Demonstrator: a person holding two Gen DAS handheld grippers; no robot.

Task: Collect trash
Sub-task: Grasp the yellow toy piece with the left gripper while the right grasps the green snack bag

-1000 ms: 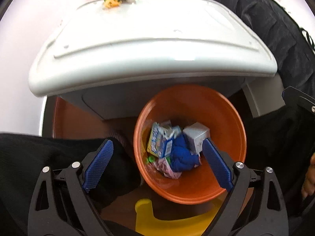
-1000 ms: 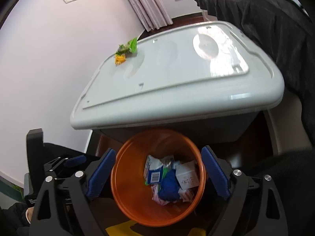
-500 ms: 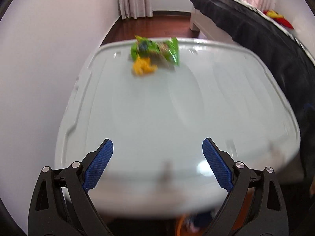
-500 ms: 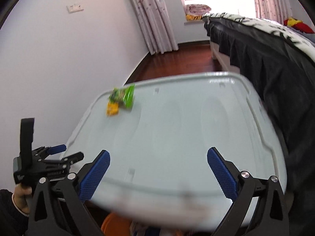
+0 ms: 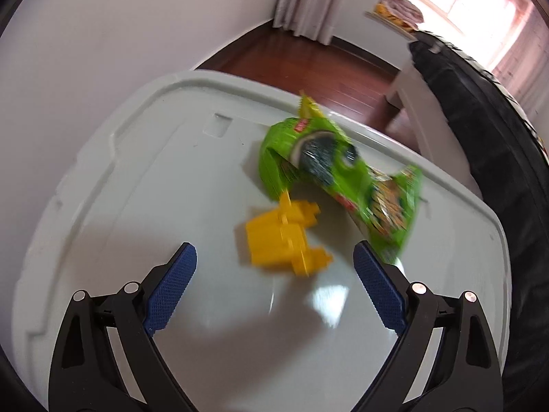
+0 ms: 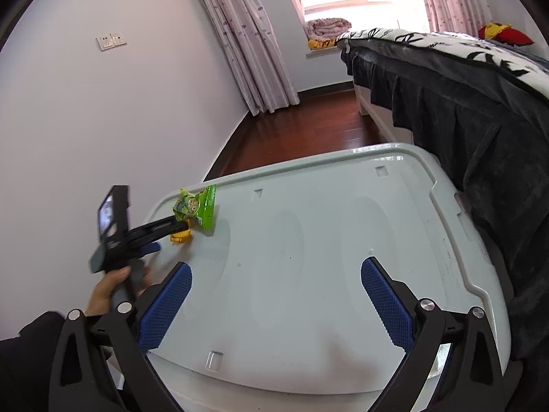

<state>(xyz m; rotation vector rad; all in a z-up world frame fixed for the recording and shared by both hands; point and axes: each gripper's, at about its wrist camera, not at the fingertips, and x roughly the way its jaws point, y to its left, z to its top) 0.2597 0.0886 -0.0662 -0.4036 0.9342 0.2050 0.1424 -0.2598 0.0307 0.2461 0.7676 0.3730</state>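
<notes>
Left tongs [image 5: 274, 267], jaws apart, approach yellow wrapper [image 5: 283, 237] beside green snack bag [image 5: 336, 175] on white lid [image 5: 171, 178]. Next: straddle wrapper, clamp. Right tongs [image 6: 276, 295] apart, empty.

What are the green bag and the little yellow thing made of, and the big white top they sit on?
The green bag looks like thin, shiny printed plastic film: it is crinkled and crimped at the end. The yellow thing seems folded paper or foil wrapper, though blur leaves that open. The white lid looks like smooth moulded plastic, glossy, with raised rims.
</notes>
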